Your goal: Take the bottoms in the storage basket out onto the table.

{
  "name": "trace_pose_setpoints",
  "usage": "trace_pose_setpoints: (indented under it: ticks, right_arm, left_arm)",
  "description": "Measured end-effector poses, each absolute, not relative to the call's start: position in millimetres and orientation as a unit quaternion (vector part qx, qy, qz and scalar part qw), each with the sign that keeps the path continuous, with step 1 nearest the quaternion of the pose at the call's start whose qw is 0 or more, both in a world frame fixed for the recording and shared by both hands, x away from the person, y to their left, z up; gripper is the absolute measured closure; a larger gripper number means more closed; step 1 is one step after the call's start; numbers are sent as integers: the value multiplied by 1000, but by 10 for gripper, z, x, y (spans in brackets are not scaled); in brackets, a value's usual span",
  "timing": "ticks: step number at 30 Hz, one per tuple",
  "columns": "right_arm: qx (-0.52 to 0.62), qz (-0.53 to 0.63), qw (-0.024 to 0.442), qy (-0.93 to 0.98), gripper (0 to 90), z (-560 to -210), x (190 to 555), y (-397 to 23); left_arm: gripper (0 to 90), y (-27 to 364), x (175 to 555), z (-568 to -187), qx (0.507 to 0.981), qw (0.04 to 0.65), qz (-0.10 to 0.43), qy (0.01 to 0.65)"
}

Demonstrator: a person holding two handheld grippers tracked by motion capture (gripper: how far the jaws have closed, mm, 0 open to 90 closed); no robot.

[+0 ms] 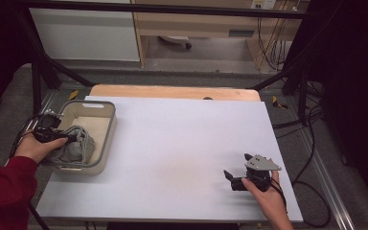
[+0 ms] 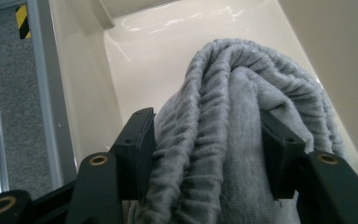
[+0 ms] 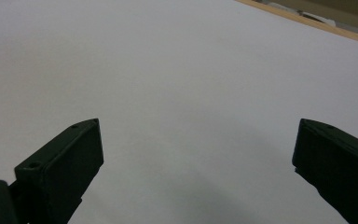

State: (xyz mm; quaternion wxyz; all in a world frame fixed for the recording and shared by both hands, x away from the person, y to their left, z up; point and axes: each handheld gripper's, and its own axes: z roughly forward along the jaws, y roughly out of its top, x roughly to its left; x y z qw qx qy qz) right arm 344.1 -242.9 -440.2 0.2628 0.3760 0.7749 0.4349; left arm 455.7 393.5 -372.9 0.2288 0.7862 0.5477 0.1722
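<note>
Left hand [image 1: 36, 146], in a red sleeve [image 1: 2, 191], reaches in from the lower left, wrist level, over the near corner of a grey bin [image 1: 106, 143] at the table's left edge. Left gripper [image 1: 72, 139] points into the bin. In the left gripper view its jaws sit on either side of a bunched grey cloth [image 2: 235, 135], pads pressed into the folds: pinching the cloth. The cloth lies in the near half of the bin, heaped up against the near wall; the far half of the bin floor is bare.

Right hand [image 1: 268, 194] rests at the table's lower right, well apart from the bin. Right gripper [image 1: 230, 178] lies low and level, pointing left across the white table top [image 1: 182, 143], a grey three-cornered plate [image 1: 262, 163] on top. Its jaws stand spread wide with only table surface between them.

Bare wood strip [image 1: 172, 91] along the far table edge. Black frame bars [image 1: 52, 72] and cables [image 1: 311, 143] around the table; nothing between the two hands.
</note>
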Motion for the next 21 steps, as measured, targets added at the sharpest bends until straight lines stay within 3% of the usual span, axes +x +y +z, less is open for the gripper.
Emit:
trace_pose_setpoints:
  ticks: [7,14,21]
  right_arm:
    - [372,432,257,780,22,-4410,3444,-2408]
    - [369,431,255,783,22,-4413,3444,-2396]
    - [373,430,257,781,21,-4420,3439,-2420]
  left_arm:
    - [370,3942,4593,-3811,778,228,168,561]
    - [592,3892,4612,-3831,787,201,158,561]
    - [682,3843,4529,-3709,772,234,202,556]
